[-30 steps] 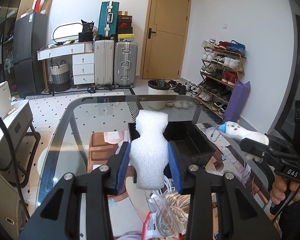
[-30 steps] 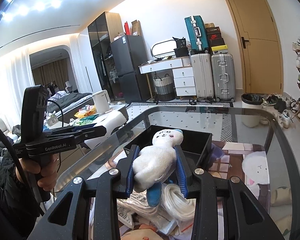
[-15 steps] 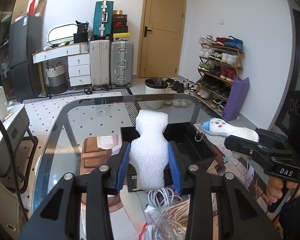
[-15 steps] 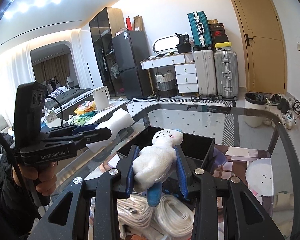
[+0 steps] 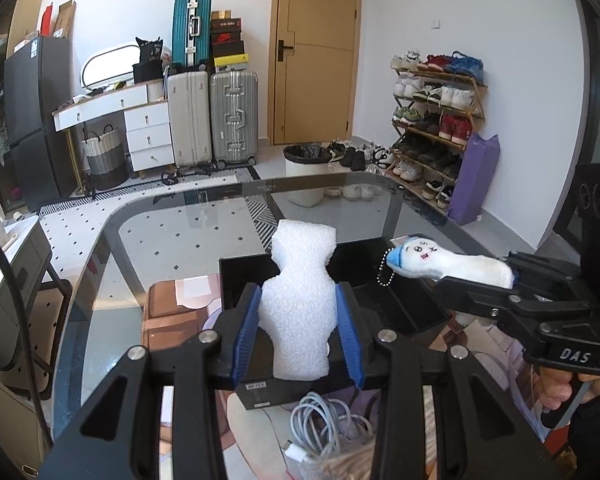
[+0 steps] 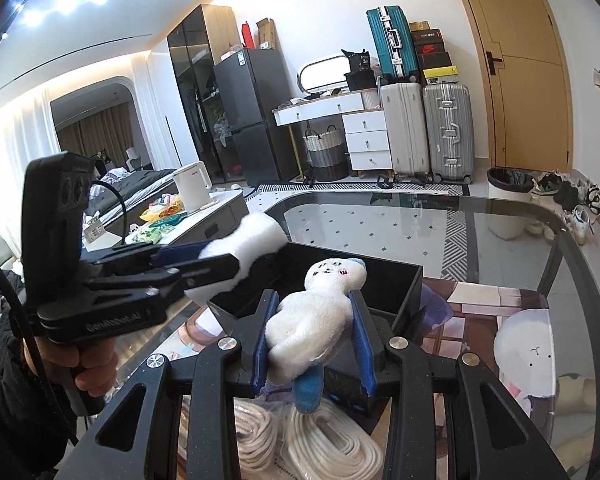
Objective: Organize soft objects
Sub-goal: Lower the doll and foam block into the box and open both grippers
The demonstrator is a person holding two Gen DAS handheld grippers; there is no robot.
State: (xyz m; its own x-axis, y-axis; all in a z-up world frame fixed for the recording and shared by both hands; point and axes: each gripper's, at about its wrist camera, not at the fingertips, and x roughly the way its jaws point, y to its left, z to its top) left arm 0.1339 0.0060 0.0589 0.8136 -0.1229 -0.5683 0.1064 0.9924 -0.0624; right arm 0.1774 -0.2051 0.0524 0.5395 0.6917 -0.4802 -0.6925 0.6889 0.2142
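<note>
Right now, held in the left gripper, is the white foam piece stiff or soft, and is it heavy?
The white foam piece probably is soft: it narrows where the left gripper pinches it. It likely weighs little, standing upright unsupported above the pads.

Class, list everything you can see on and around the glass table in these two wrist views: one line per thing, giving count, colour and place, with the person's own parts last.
foam piece: one, white, clamped in the left gripper above the box
plush toy: one, white with blue, clamped in the right gripper
box: one, black, open, on the table
cable: one coil, pale grey, near edge of the table
rope: two coils, cream, in front of the box
table: one, glass, dark rim
suitcases: three, white, silver, teal, by the far wall
bin: one, white, by the door
left gripper: black, blue pads
right gripper: black, blue pads
hand: one, on the left gripper's handle
</note>
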